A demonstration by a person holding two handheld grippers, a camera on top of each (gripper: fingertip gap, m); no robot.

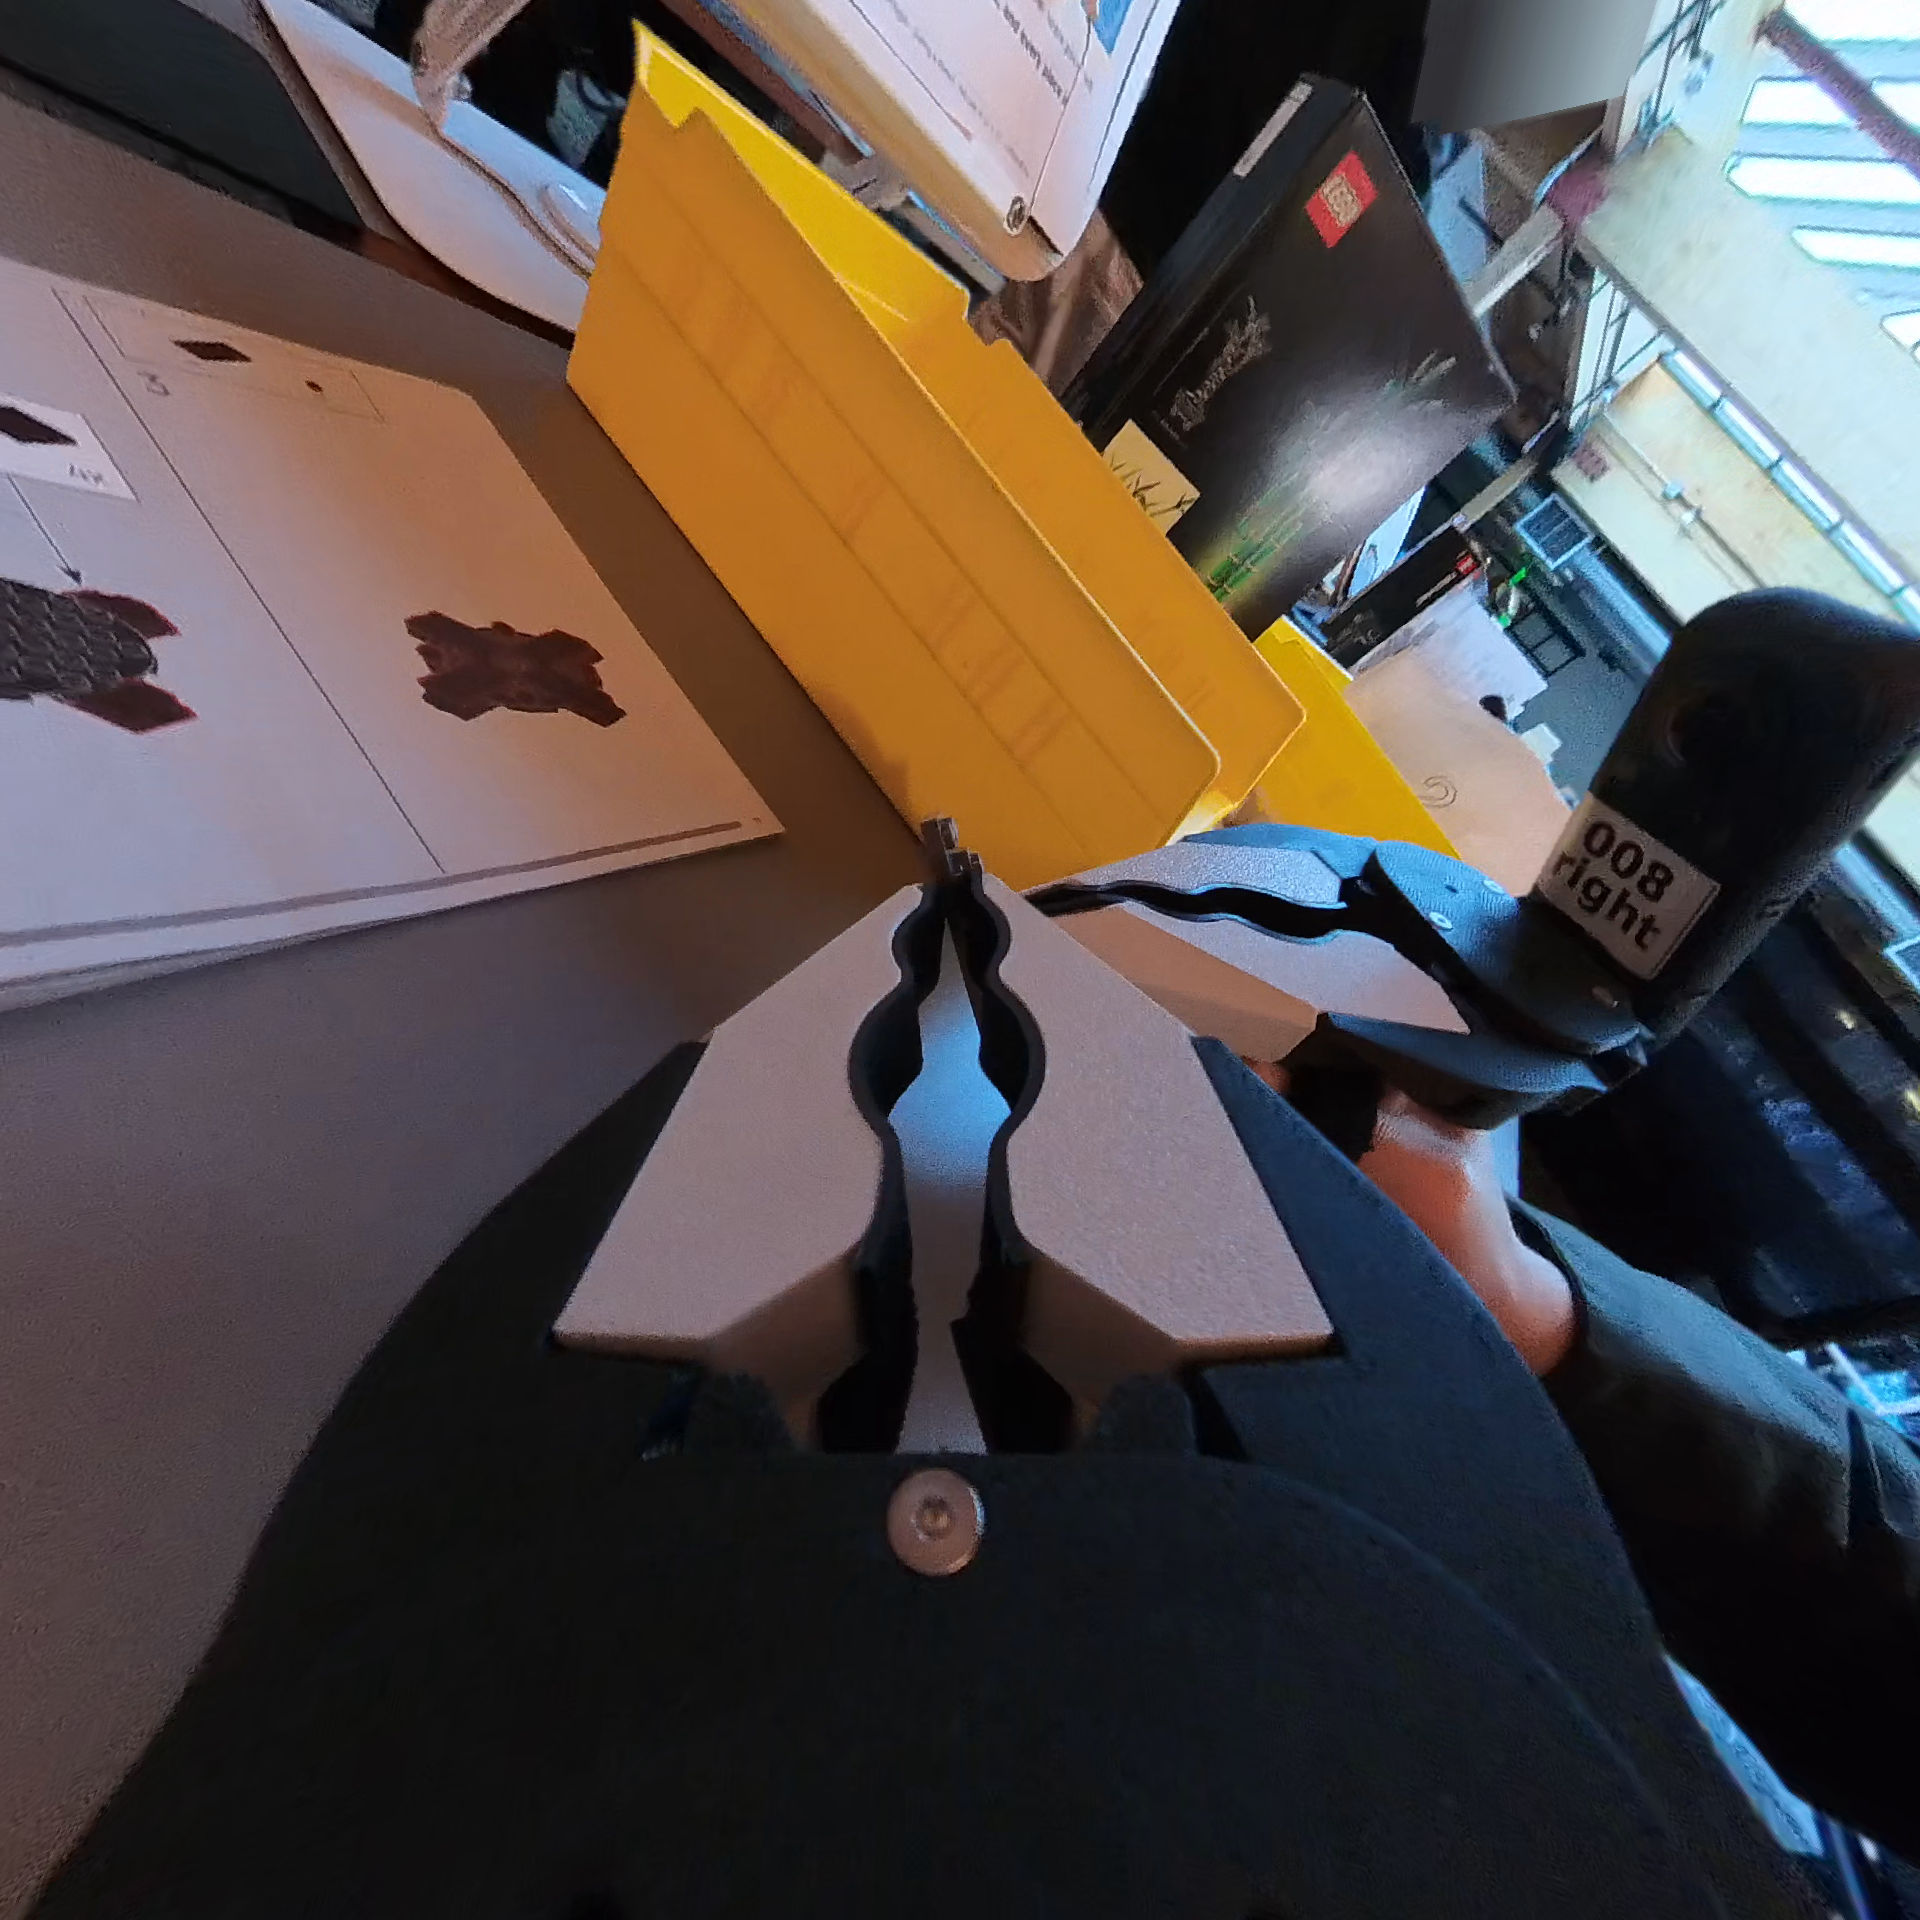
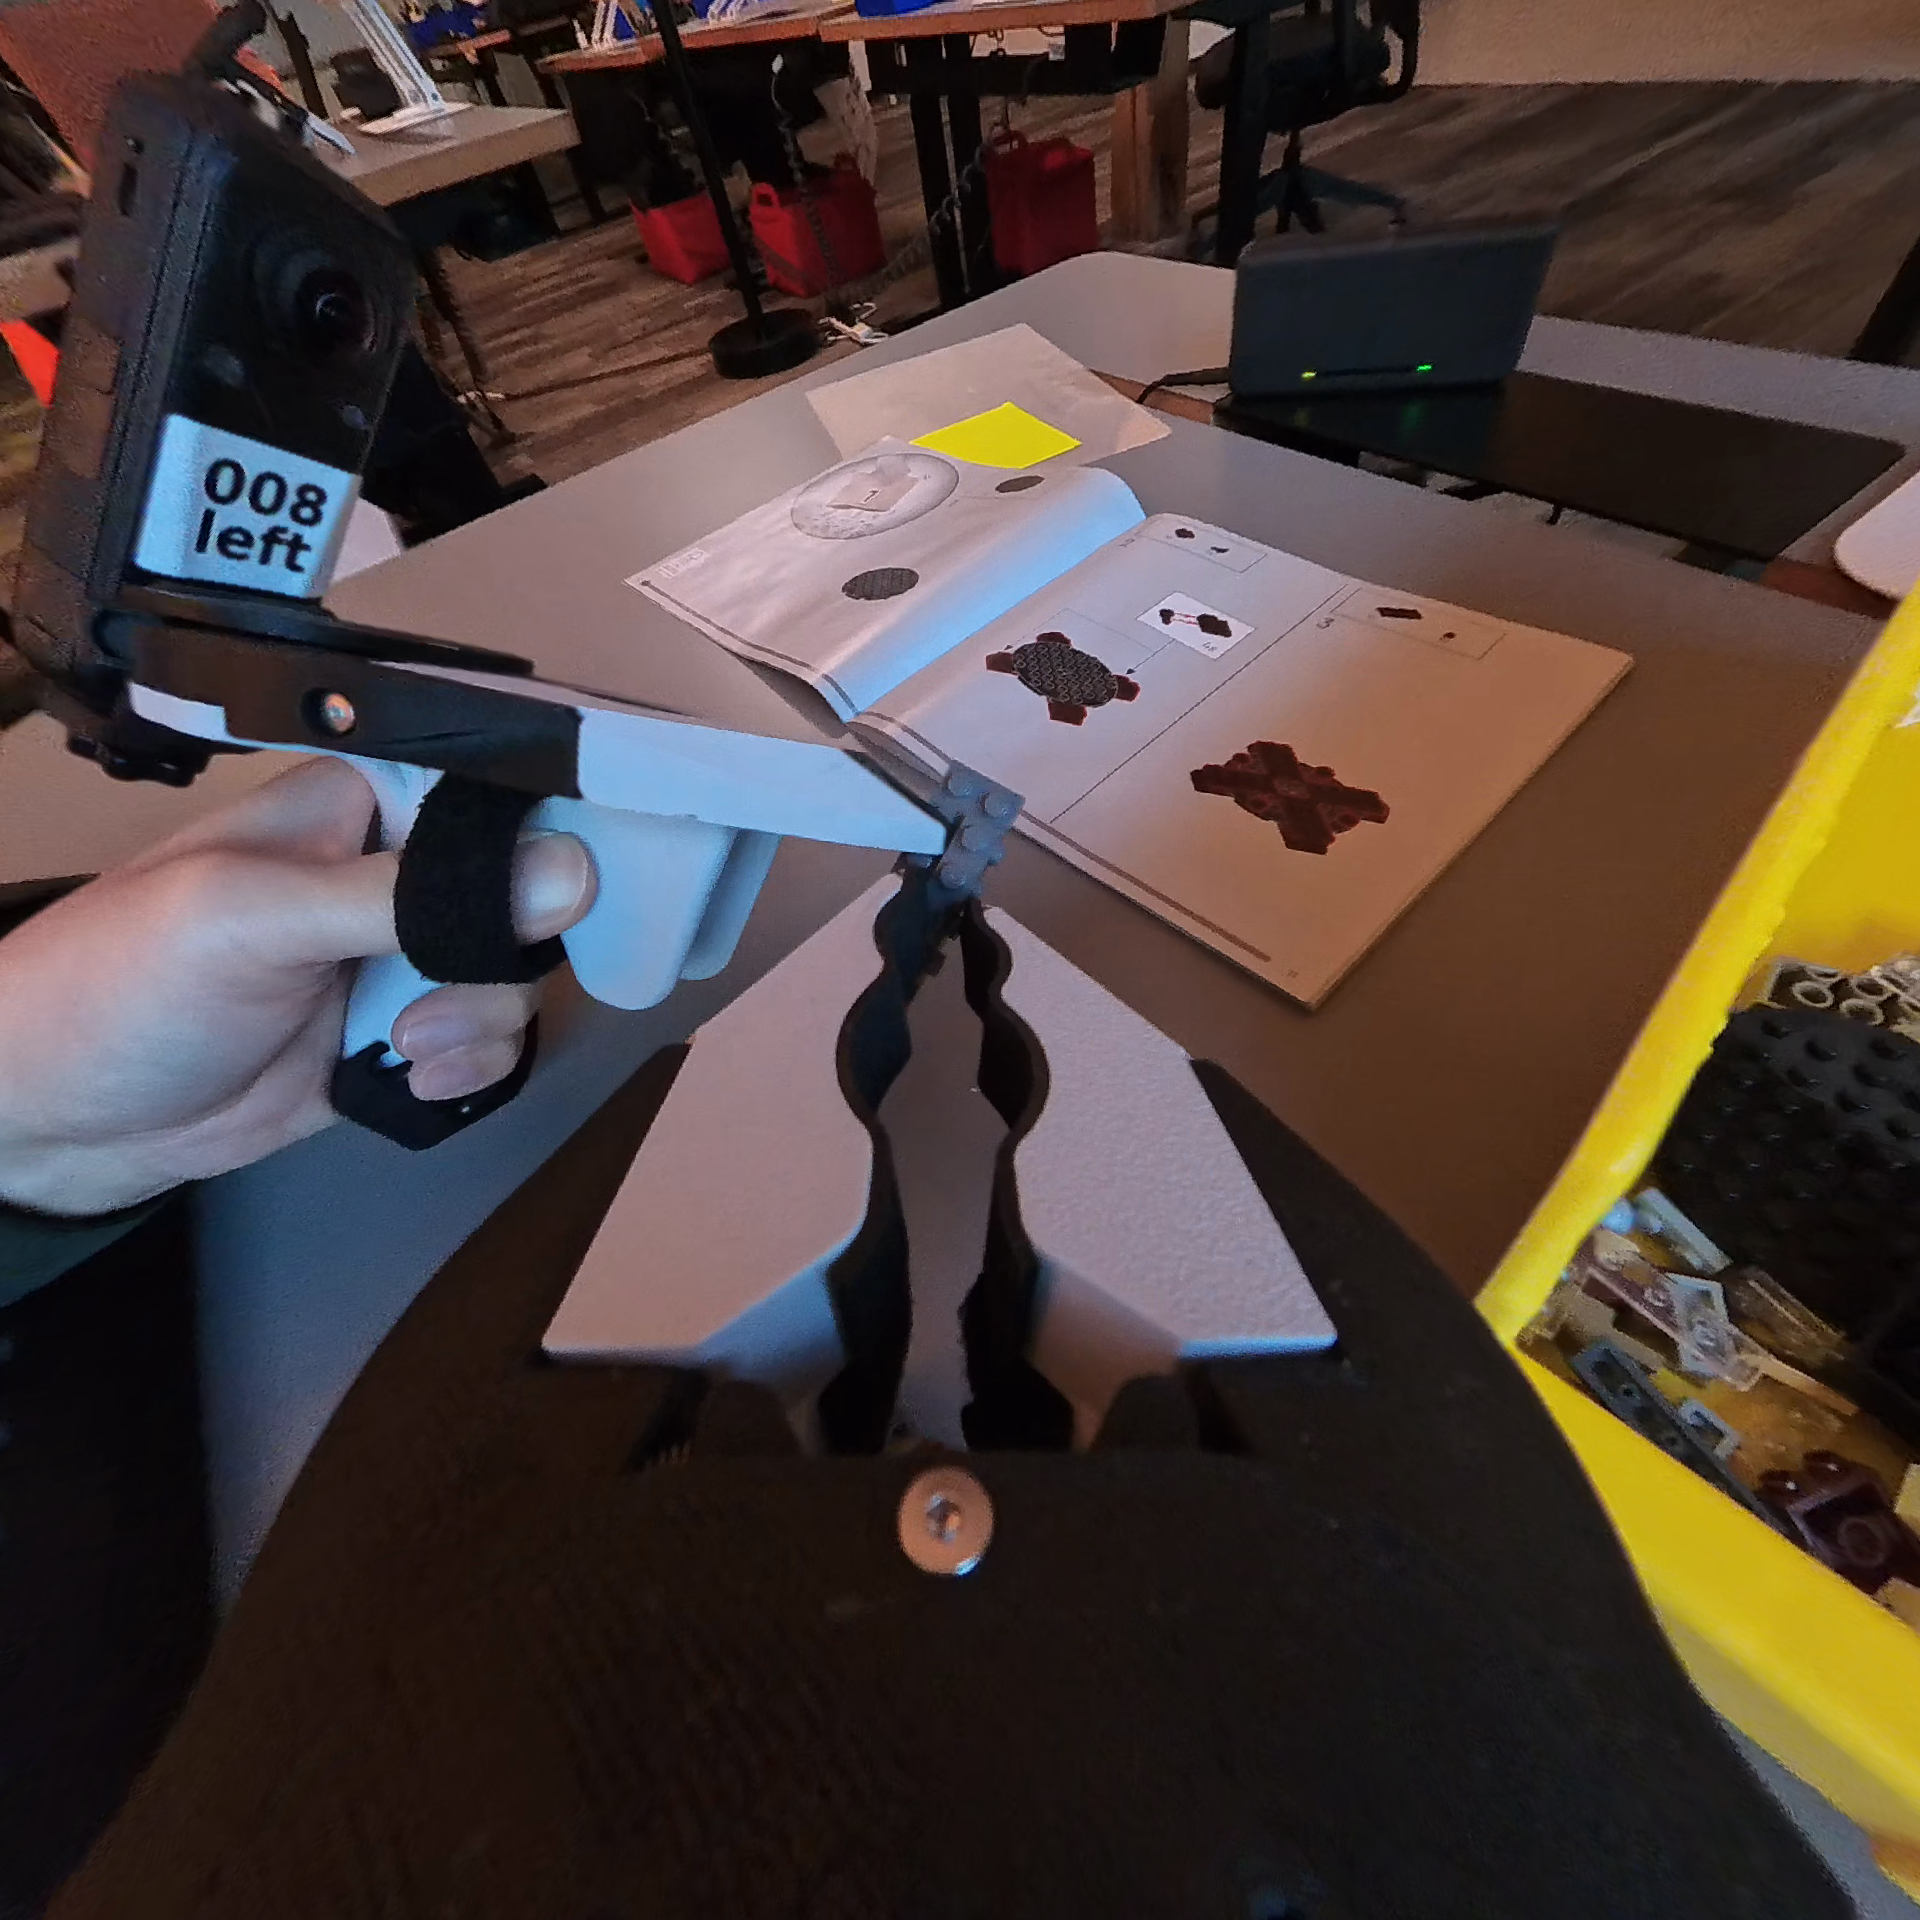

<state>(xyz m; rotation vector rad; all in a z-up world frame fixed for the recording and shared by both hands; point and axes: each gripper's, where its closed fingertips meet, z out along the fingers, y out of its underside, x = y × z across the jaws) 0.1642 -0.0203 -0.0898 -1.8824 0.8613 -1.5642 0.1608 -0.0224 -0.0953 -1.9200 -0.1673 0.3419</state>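
Note:
My left gripper (image 1: 951, 902) is shut on a small grey studded brick piece (image 1: 948, 847) that sticks out past its tips. In the right wrist view the left gripper (image 2: 940, 821) comes in from the left, held by a hand (image 2: 208, 966), with the grey piece (image 2: 982, 816) at its tip. My right gripper (image 2: 945, 899) is shut on the lower end of the same grey piece. In the left wrist view the right gripper (image 1: 1049, 899) comes in from the right, and its tips meet mine. Both hold the piece above the grey table (image 2: 1403, 1091).
An open instruction booklet (image 2: 1299, 727) lies on the table beyond the grippers; it also shows in the left wrist view (image 1: 312, 675). A yellow bin (image 2: 1662, 1091) of loose bricks, with a black studded plate (image 2: 1808, 1143), stands at the right. A dark device (image 2: 1382, 301) sits at the back. My two grippers' fingertips are within a few centimetres of each other. Left tips and right tips are each some 15 centimeters from the black studded plate (image 2: 1808, 1143).

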